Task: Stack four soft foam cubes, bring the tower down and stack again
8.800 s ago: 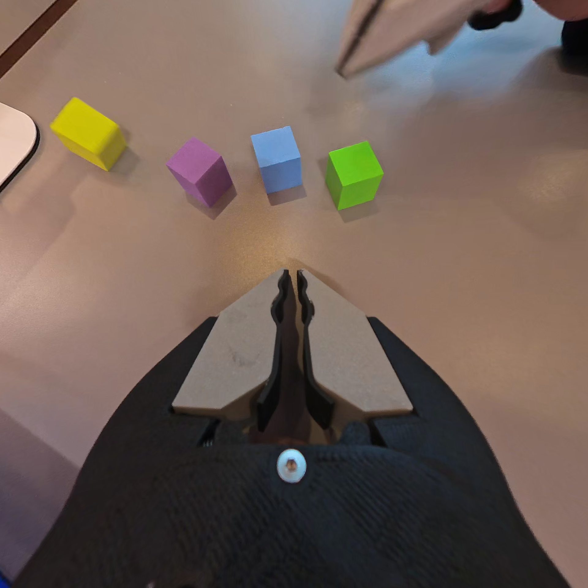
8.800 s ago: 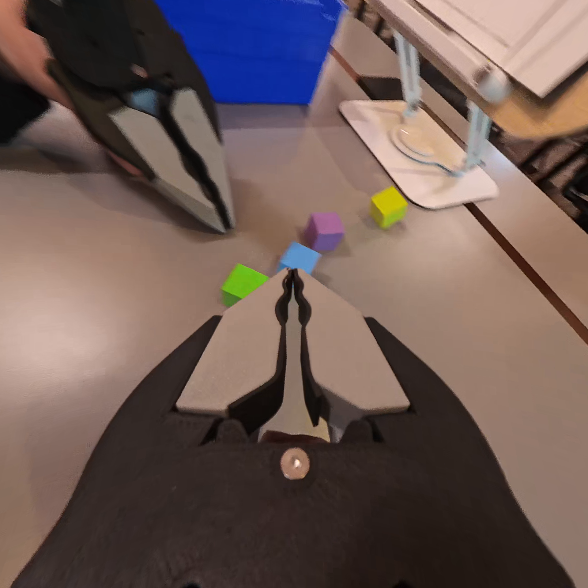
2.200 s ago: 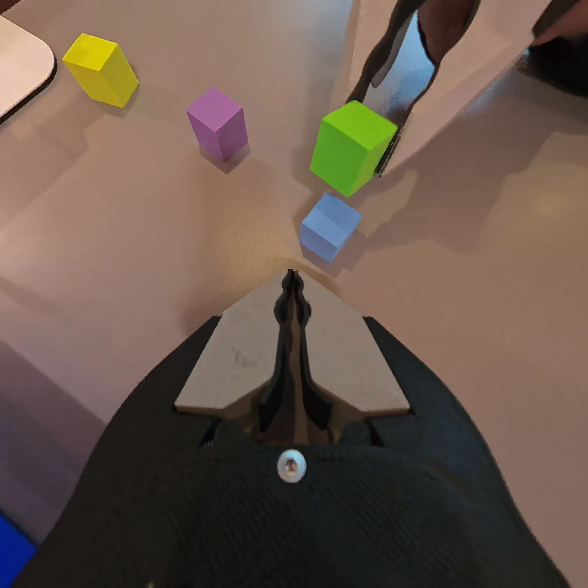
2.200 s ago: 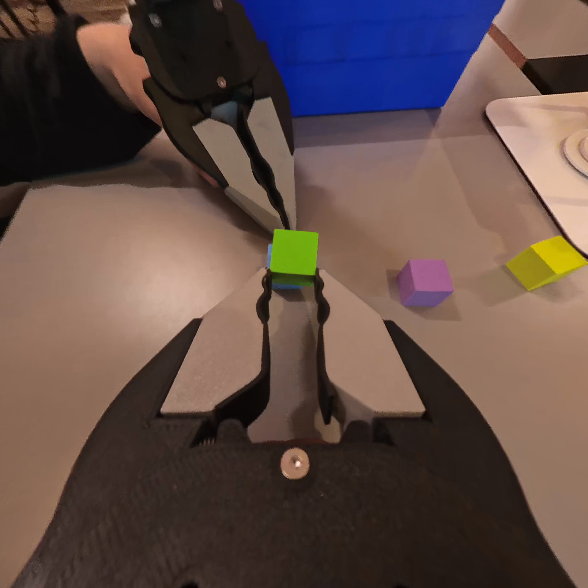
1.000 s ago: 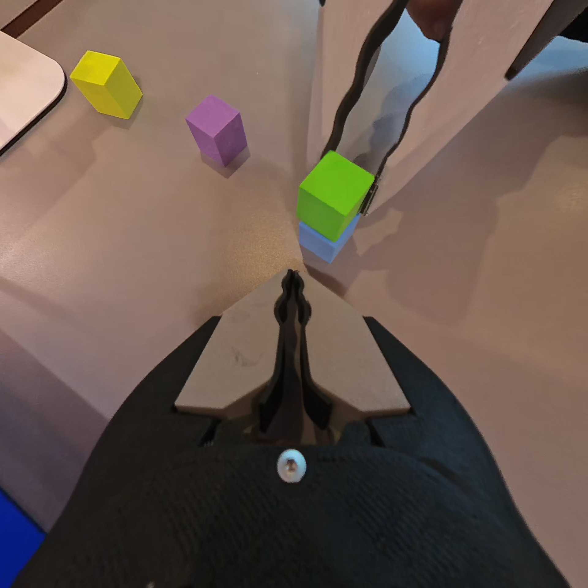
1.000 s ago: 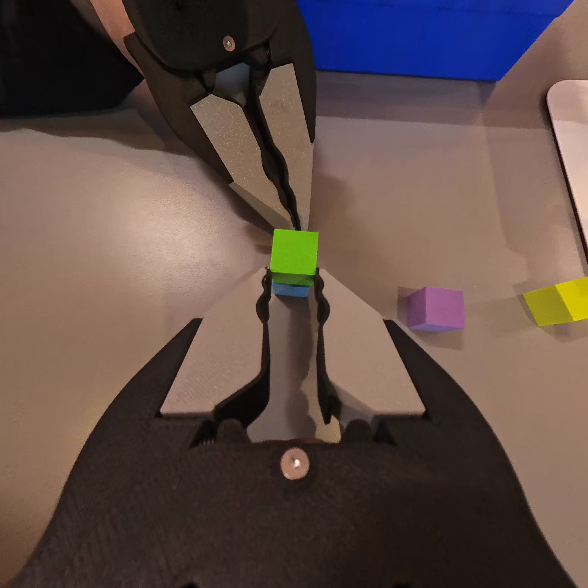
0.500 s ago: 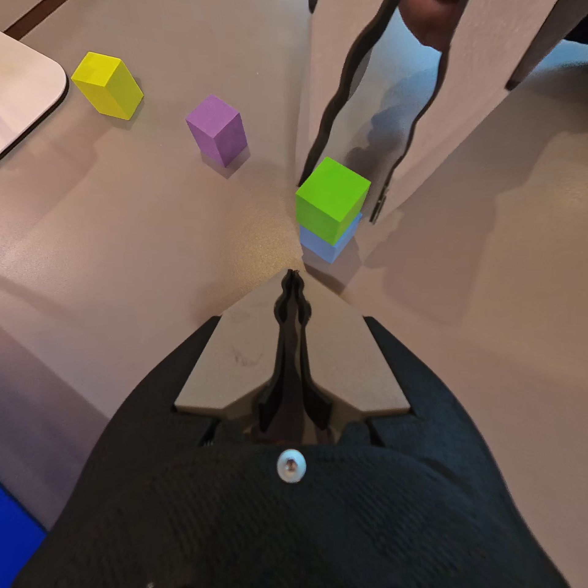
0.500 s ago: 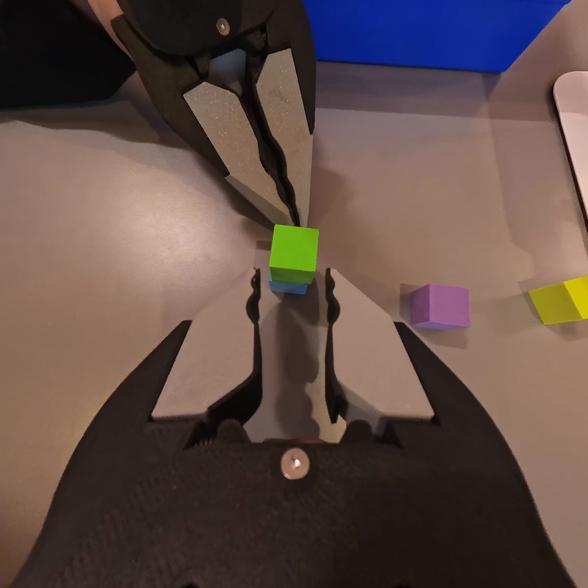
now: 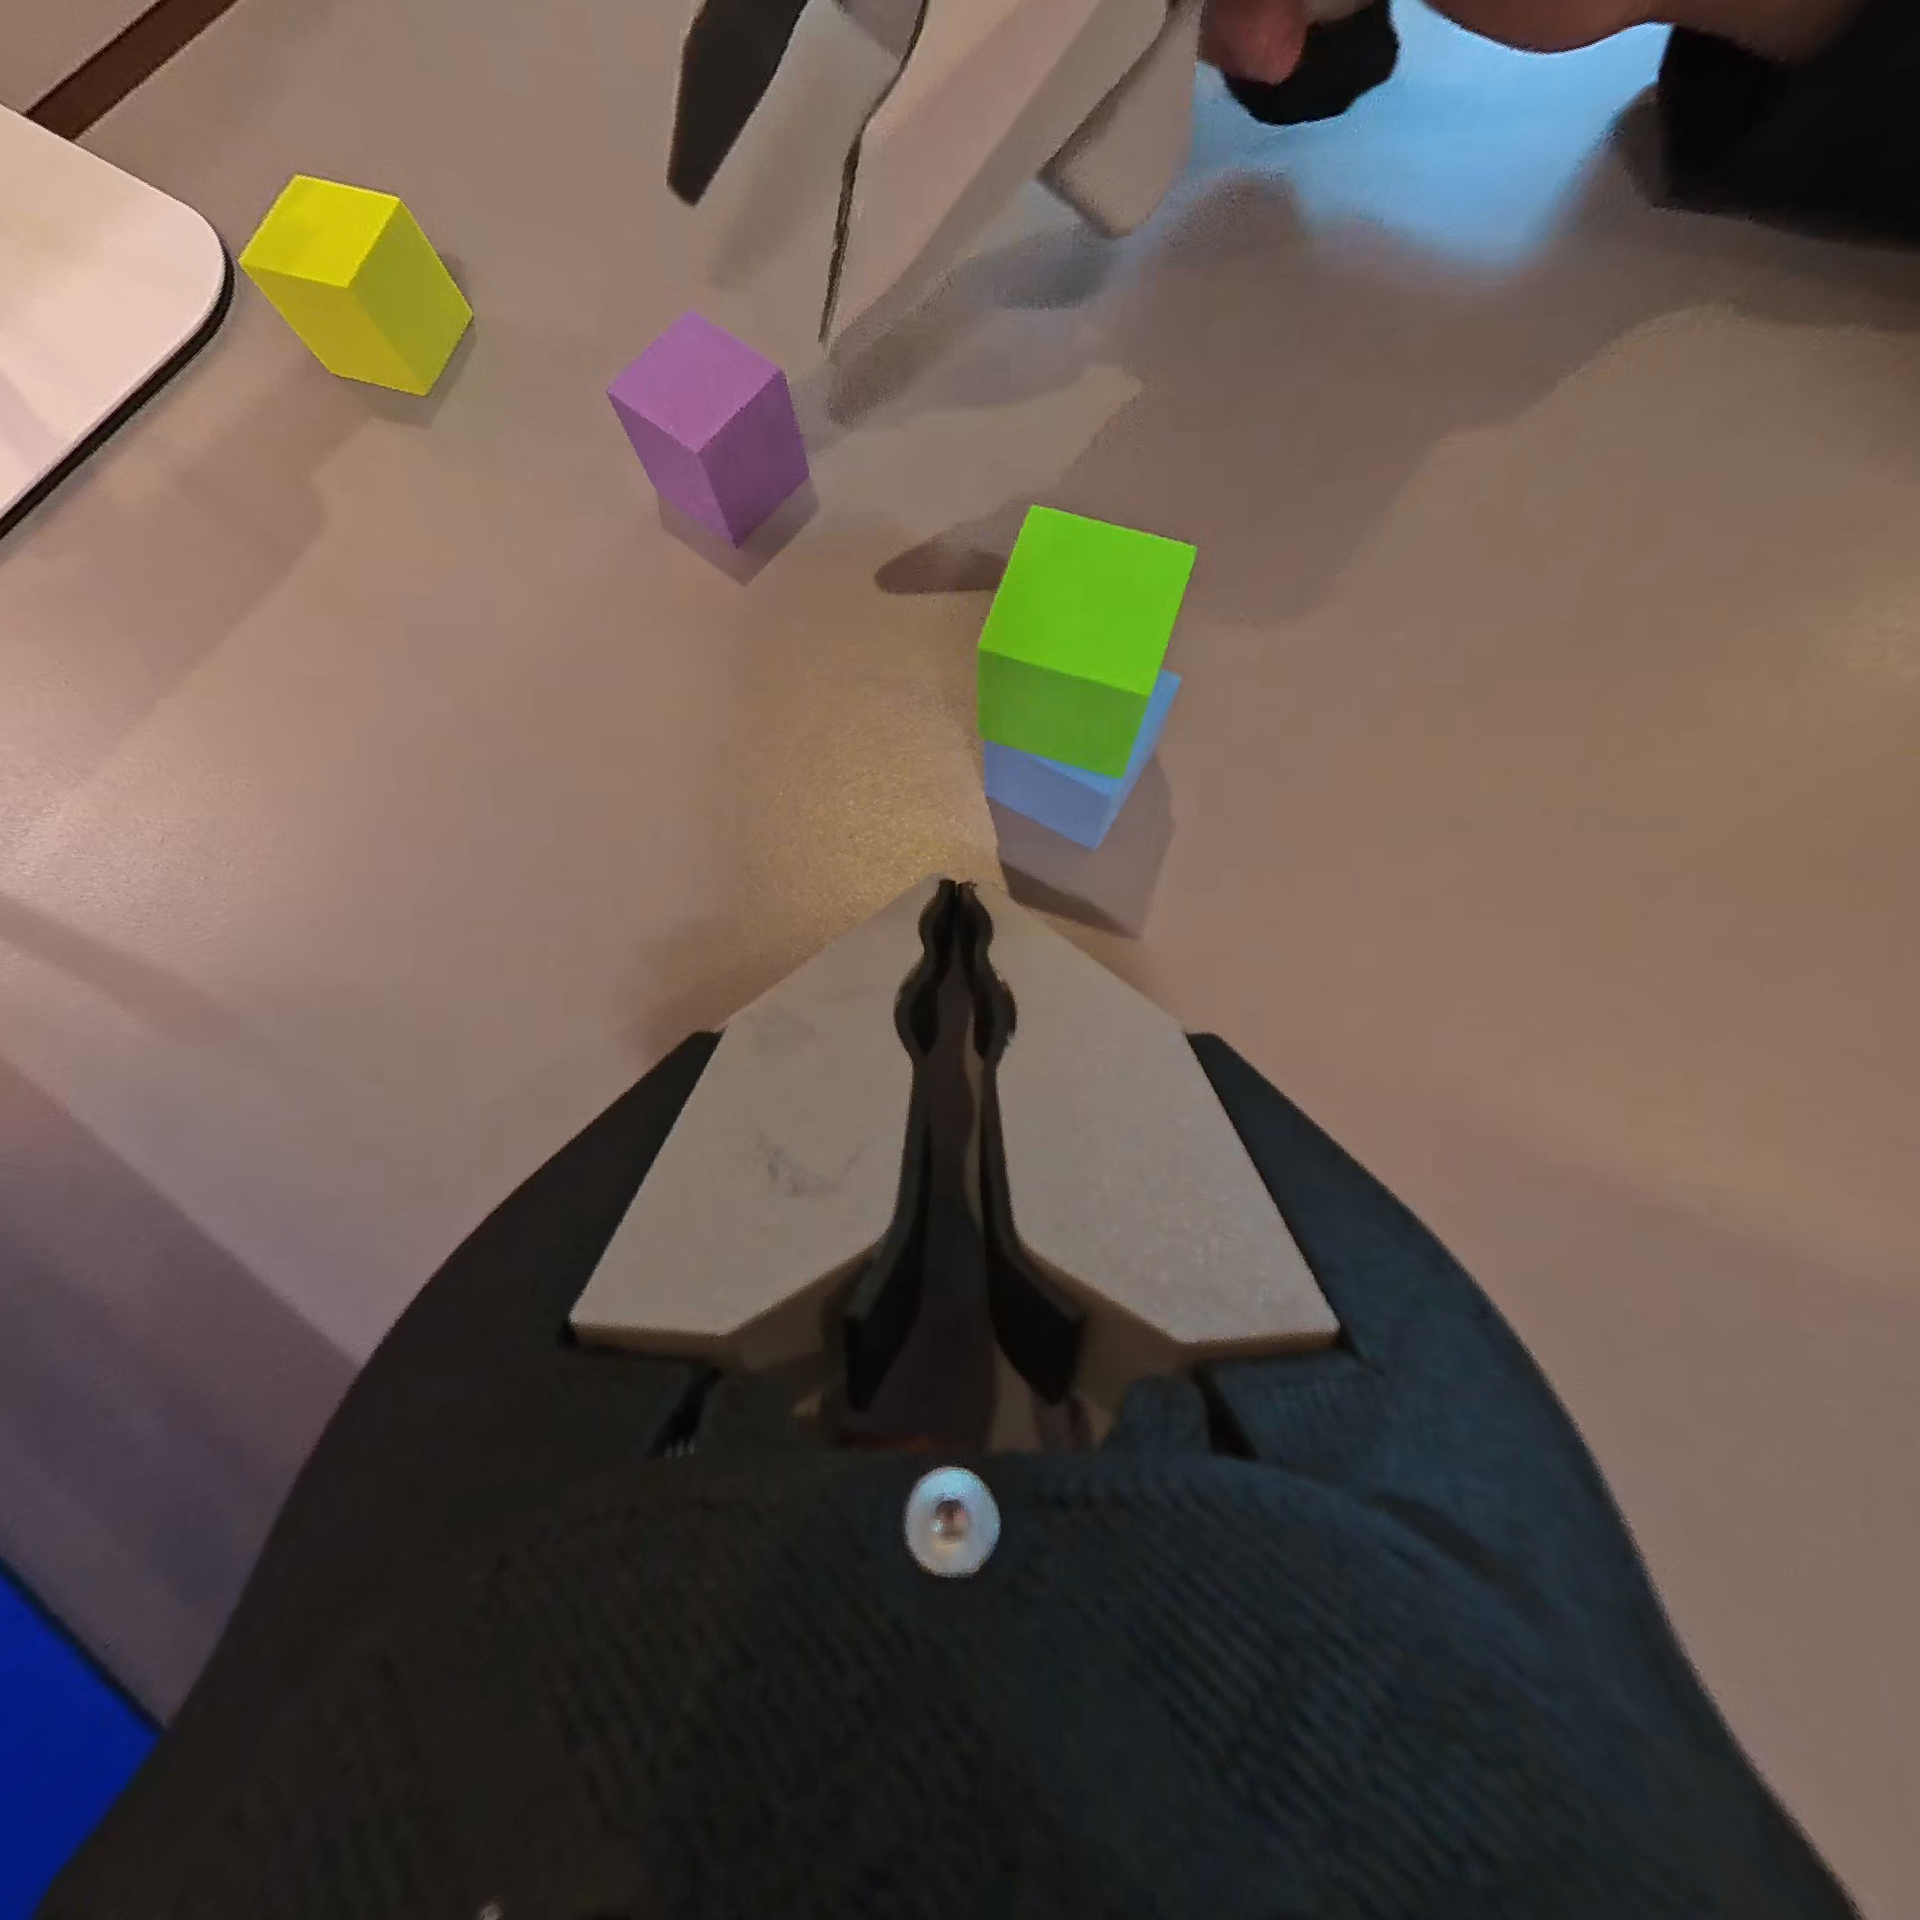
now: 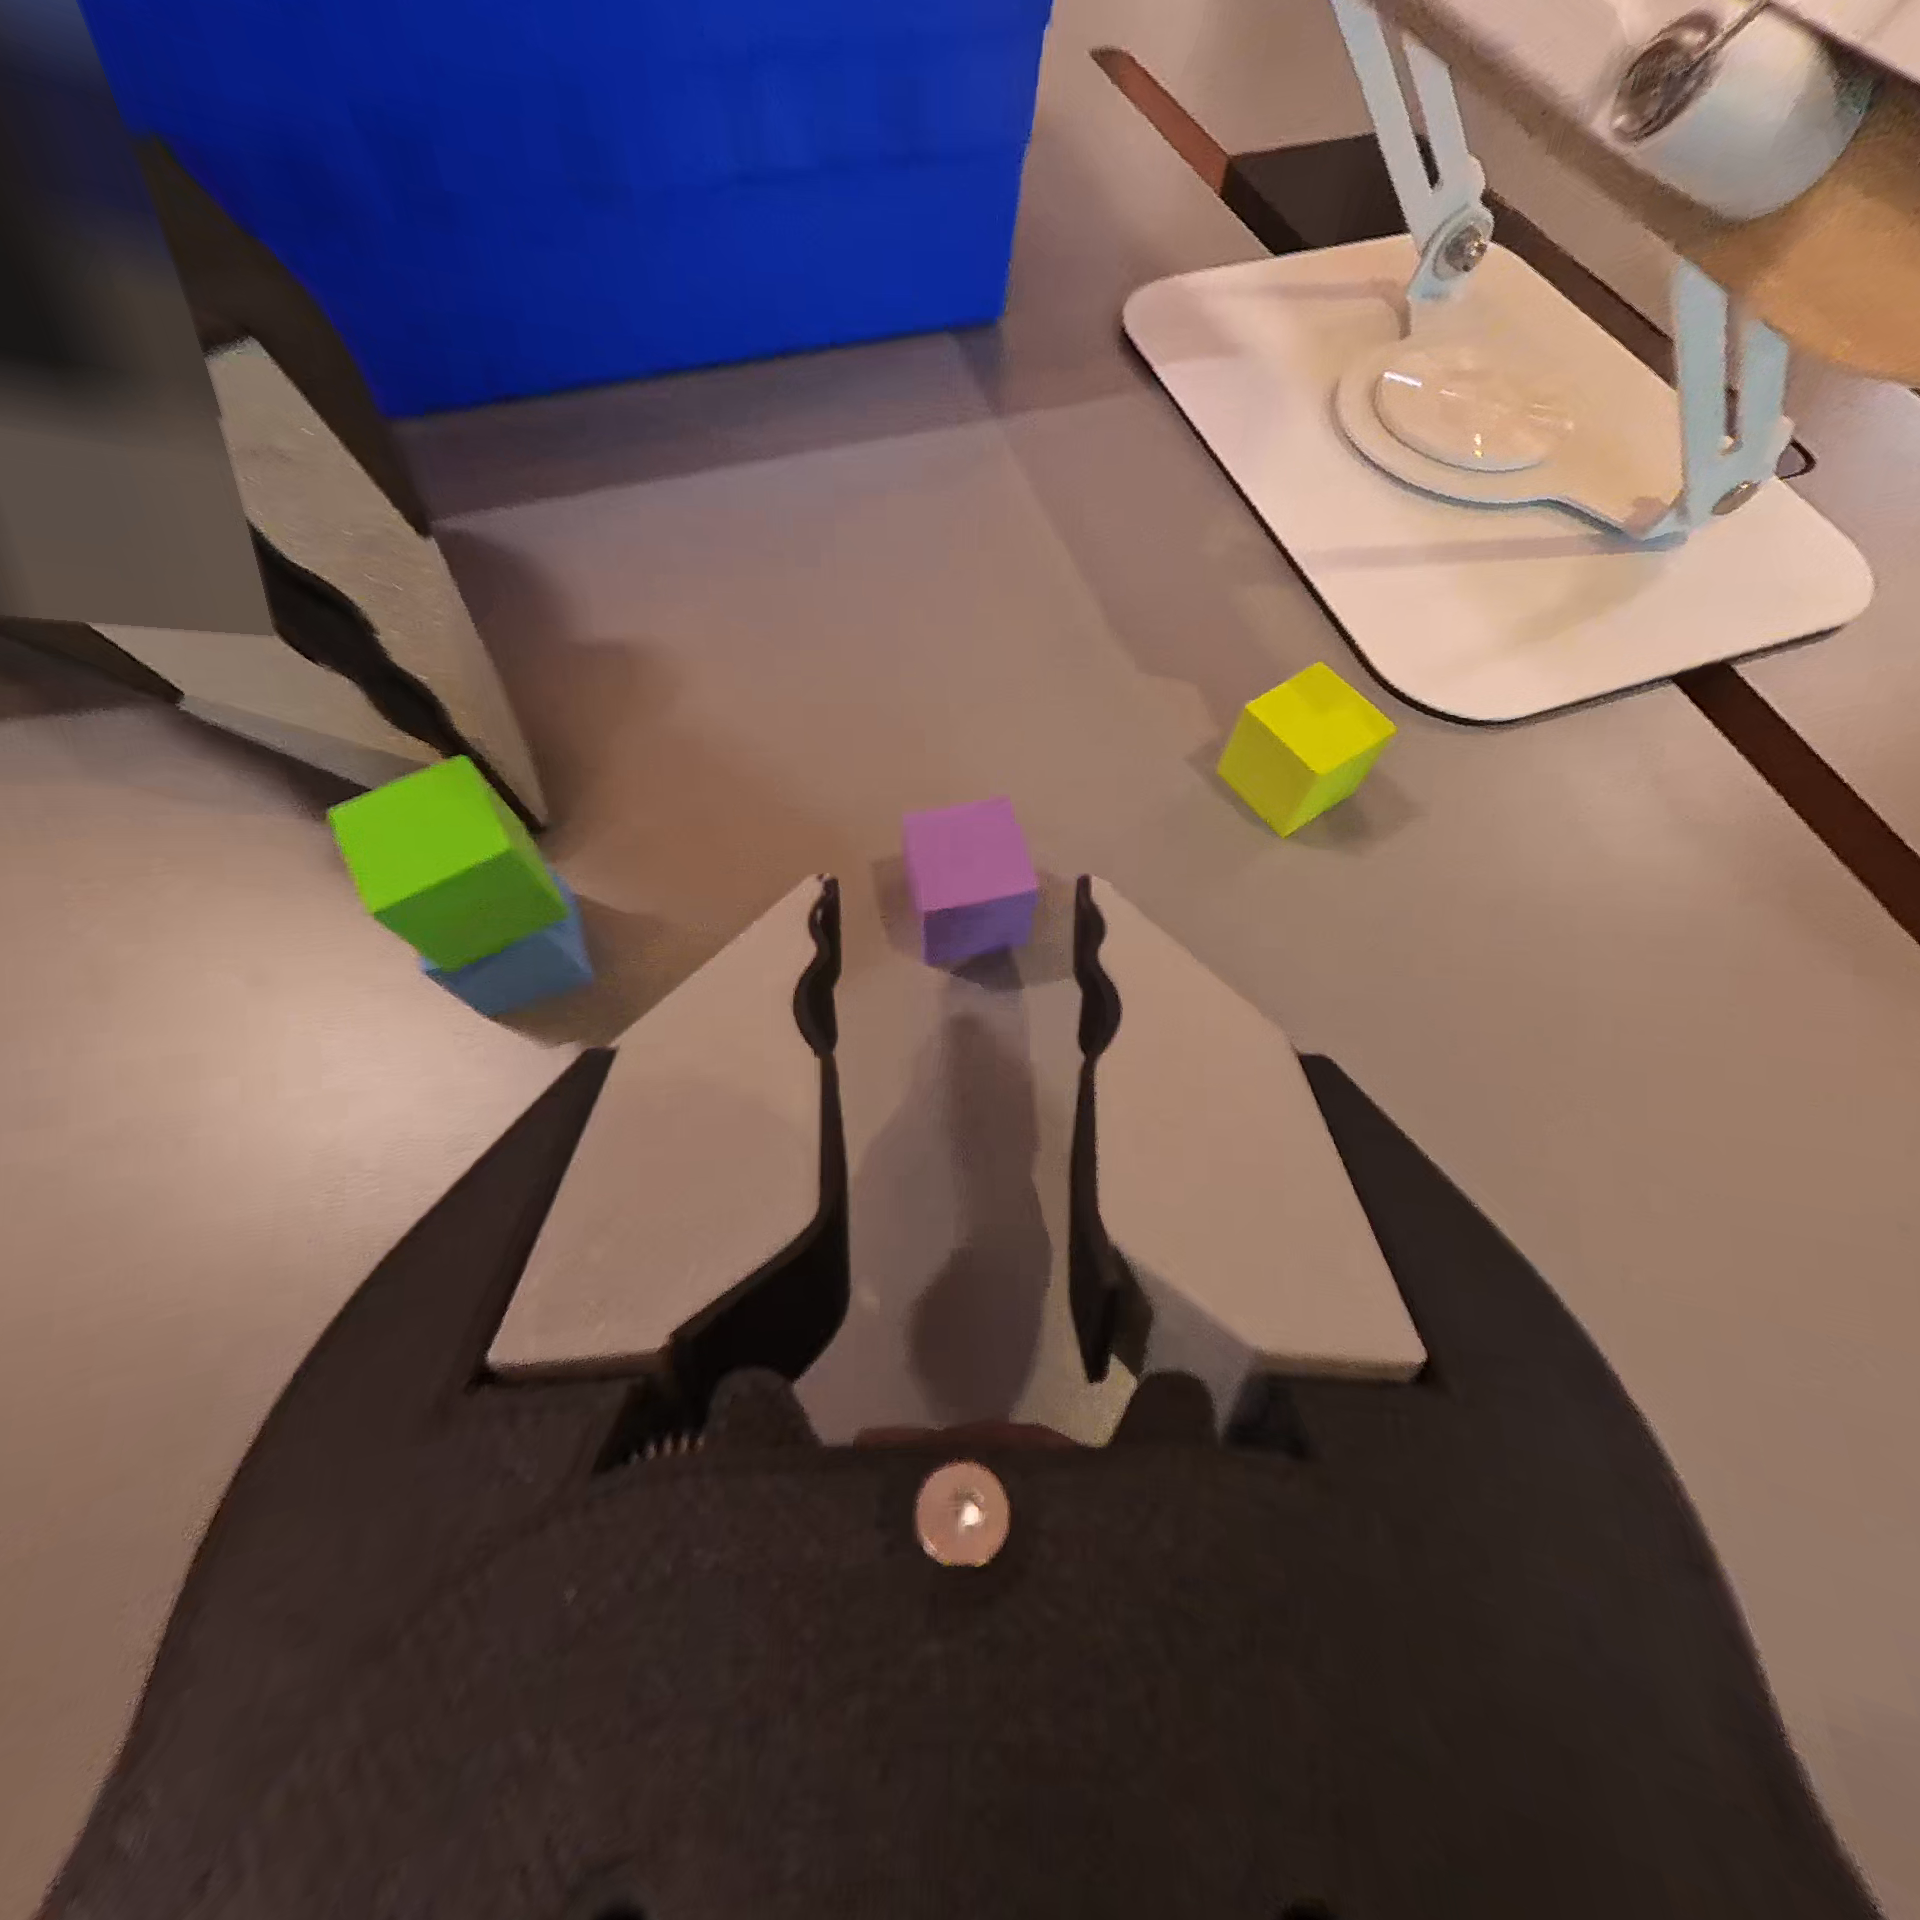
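We see a grey desk (image 10: 1507, 1091) carrying everything. At its far edge, well behind the stack, stands a blue bin (image 10: 582, 187), and far to the stack's right lies a white base plate (image 10: 1558, 582) with a pale blue stand rising from it.

The left gripper (image 9: 956, 894) has its jaws pressed together on nothing, its tips just beside the stack. The right gripper (image 10: 954, 894) is spread wide and empty, pointing past the stack (its fingers frame the purple cube without touching it, as far as we can tell).

The stack itself is the green cube (image 10: 447, 862) sitting on the blue cube (image 10: 520, 966), twisted a little so the blue corners show below. The purple cube (image 10: 968, 878) rests on the desk to the stack's right in the right wrist view, well apart from it. The yellow cube (image 10: 1304, 746) lies farther right still, near the plate's corner.
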